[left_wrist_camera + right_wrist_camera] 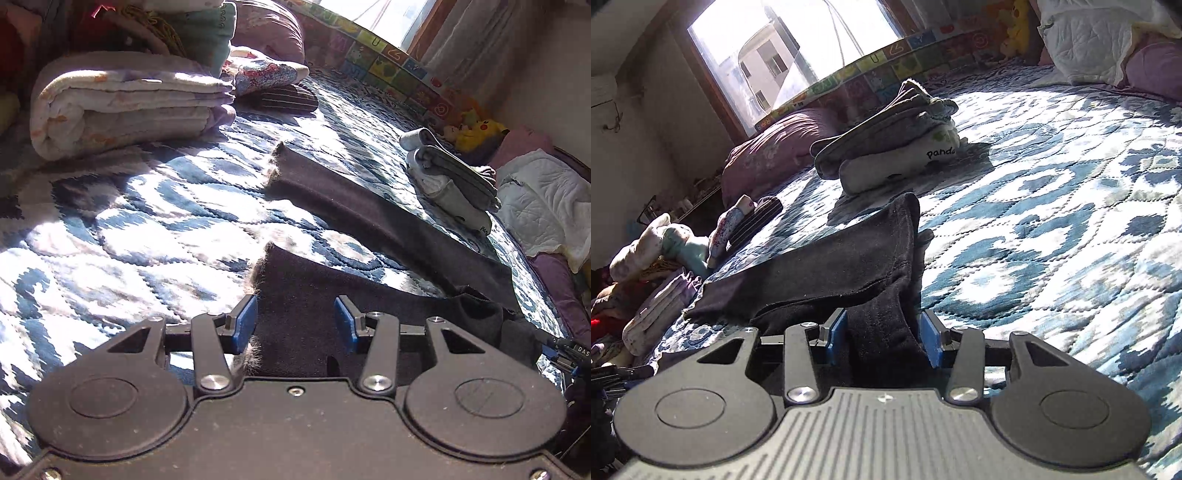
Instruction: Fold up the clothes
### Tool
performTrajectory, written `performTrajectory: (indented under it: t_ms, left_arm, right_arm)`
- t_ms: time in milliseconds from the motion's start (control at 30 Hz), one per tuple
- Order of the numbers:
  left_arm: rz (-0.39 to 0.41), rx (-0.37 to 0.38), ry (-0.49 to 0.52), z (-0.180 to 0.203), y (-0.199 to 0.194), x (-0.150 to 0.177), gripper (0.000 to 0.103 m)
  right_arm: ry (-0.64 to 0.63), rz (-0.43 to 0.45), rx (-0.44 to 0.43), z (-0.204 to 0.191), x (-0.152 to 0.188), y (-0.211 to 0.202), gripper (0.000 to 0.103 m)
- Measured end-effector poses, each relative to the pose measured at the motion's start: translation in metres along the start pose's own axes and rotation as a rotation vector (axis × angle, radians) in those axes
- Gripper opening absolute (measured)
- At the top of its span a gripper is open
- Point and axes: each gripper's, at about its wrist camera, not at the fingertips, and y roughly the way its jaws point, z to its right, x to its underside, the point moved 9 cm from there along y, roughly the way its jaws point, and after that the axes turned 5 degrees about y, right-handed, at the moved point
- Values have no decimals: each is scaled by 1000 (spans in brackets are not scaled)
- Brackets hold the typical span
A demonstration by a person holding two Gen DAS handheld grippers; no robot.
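Trousers (332, 206) stretch lengthwise away across quilt (147, 229); left gripper (295, 325) spread, right gripper (882, 339) pinching waistband.

left wrist: low, close over quilt (147, 221) | right wrist: same, facing window (798, 55) | shared: sock pile (450, 181)

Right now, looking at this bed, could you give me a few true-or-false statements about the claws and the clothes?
1. The dark trousers lie spread on the bedspread. True.
2. The left claw is clamped shut. False: its jaws stand apart over a trouser leg.
3. The folded pile includes a white piece reading "panda". True.
4. The right claw has nothing between its jaws. False: dark fabric sits between them.
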Motion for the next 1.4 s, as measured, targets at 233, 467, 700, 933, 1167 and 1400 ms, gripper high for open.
performTrajectory:
  t_ms: [233, 467, 700, 933, 1167, 1400]
  left_arm:
    - [42, 1, 2, 2, 3, -1, 0]
    - [102, -89, -64, -24, -22, -8, 0]
    - [75, 30, -100, -20, -12, -7, 30]
    - [58, -1, 4, -7, 27, -12, 13]
    - [79, -18, -107, -14, 5, -19, 5]
    - [76, -113, -81, -24, 8, -15, 18]
  right_arm:
    - [31, 3, -14, 11, -16, -15, 8]
    - [-54, -90, 88, 19, 3, -4, 9]
    - [-20, -38, 32, 11, -3, -9, 17]
    - [-82, -49, 69, 6, 5, 1, 18]
    - [-128, -83, 127, 17, 9, -4, 8]
    - [-188, -24, 180, 12, 0, -12, 36]
